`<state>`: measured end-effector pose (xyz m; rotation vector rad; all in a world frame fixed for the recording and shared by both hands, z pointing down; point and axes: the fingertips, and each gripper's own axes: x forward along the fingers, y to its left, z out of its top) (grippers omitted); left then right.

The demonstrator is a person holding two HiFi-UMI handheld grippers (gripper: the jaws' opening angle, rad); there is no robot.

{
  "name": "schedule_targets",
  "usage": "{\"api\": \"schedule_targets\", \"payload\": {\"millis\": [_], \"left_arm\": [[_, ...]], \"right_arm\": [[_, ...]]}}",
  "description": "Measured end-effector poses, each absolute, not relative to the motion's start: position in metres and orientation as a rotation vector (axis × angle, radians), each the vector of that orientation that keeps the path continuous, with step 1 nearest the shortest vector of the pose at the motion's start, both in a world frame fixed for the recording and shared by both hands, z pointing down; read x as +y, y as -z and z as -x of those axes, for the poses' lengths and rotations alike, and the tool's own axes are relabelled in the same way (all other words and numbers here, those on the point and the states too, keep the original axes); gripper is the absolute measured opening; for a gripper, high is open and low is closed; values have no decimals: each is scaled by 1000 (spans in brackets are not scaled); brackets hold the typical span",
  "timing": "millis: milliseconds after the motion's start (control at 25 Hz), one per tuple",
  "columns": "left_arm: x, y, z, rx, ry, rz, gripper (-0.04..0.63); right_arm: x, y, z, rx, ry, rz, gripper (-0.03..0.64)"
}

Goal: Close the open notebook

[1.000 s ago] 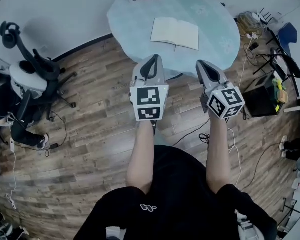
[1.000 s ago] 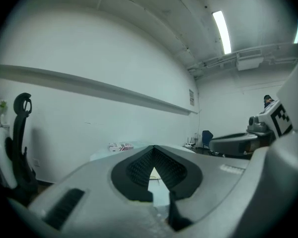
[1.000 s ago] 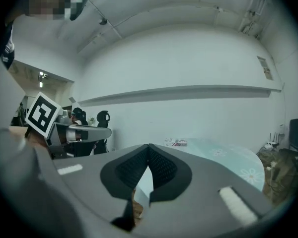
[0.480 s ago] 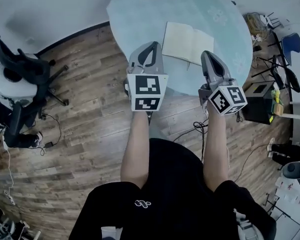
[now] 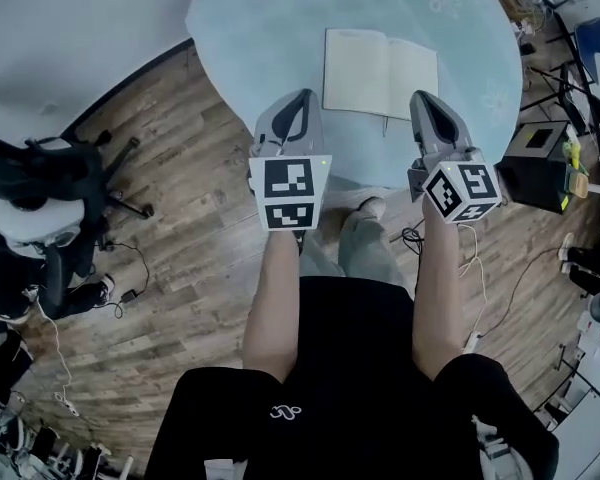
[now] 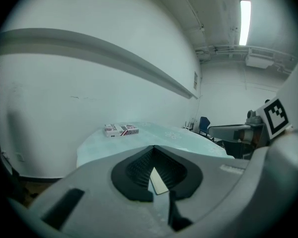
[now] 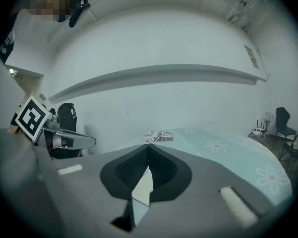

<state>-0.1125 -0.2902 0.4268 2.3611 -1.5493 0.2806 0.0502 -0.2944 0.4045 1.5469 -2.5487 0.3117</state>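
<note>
On table (image 5: 250,38), notebook (image 5: 380,71) open, crosswise

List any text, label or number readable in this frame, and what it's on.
Nothing is legible.
Small box on the table: coloured print, too small to read.
Wall sign: too small to read.
Notebook: no readable writing on its pages.
Cube markers: black-and-white patterns, no letters.

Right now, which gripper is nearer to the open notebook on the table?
Right. In the head view the right gripper ends at the near right corner of the notebook; the left gripper is just outside its left edge.
</note>
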Motion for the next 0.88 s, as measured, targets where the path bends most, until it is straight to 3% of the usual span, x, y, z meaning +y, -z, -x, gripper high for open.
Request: {"api": "schedule_targets", "payload": {"millis": [880], "left_arm": [[-305,-494,92,-1443,-317,-2232,2]], "right_arm": [[-308,-522,-22,-2237,39,-973,10]]}}
